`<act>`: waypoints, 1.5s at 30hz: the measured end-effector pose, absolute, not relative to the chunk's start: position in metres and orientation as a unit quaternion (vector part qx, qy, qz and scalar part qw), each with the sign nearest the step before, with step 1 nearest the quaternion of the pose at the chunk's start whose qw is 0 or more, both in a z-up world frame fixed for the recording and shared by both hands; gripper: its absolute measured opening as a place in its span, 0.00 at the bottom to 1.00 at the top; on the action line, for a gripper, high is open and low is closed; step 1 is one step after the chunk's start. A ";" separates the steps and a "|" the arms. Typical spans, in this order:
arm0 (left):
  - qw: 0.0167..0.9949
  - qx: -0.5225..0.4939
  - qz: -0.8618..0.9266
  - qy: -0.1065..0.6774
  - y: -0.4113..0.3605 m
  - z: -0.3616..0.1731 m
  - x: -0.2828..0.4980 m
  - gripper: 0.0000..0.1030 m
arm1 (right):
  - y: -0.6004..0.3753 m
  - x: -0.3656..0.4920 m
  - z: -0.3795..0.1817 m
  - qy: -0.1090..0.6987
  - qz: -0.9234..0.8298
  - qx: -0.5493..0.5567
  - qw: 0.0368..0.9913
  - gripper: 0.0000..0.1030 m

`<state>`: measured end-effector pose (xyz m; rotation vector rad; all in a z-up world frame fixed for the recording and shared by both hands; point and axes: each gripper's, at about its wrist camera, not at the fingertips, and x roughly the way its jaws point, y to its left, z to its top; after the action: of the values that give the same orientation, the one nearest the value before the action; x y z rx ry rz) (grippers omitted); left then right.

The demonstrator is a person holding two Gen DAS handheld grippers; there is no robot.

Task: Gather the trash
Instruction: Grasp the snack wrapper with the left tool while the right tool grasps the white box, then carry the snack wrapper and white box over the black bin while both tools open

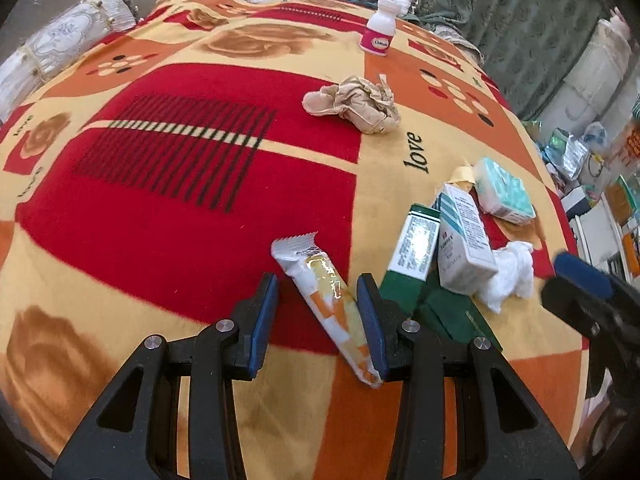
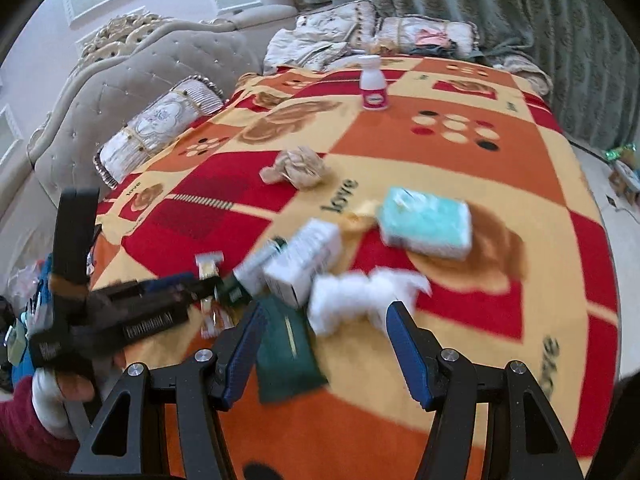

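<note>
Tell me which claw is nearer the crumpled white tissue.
Right. The right claw hangs just above the white tissue, which shows between its open fingers. The left claw is off to the side, straddling the snack wrapper.

A bed fills the room, spread with a blanket (image 2: 440, 152) in red, orange and cream blocks bearing roses, dots and the word "love". A grey tufted headboard (image 2: 132, 76) with a carved crest stands along one side, bolster pillows (image 2: 160, 128) against it. Green patterned curtains (image 2: 520, 20) hang behind. The wall (image 2: 48, 32) is pale pink with white panels.
</note>
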<state>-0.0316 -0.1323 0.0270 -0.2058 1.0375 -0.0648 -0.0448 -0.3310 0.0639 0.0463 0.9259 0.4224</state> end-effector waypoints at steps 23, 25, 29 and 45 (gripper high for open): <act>0.870 -0.103 -0.100 0.471 -0.106 0.056 -0.057 0.17 | -0.291 0.002 0.064 0.475 0.235 0.043 0.847 0.34; 0.873 -0.096 -0.105 0.467 -0.109 0.064 -0.063 0.17 | -0.296 -0.009 0.072 0.465 0.242 0.052 0.850 0.34; 0.876 -0.082 -0.113 0.461 -0.123 0.073 -0.072 0.17 | -0.302 -0.034 0.080 0.454 0.245 0.046 0.855 0.34; 0.875 -0.032 -0.172 0.451 -0.222 0.088 -0.094 0.16 | -0.377 -0.099 0.070 0.447 0.176 0.050 0.876 0.34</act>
<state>-0.0943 -0.2224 0.0880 -0.0667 0.9421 -0.3599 -0.0993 -0.3767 0.0703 0.1044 0.9319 0.3671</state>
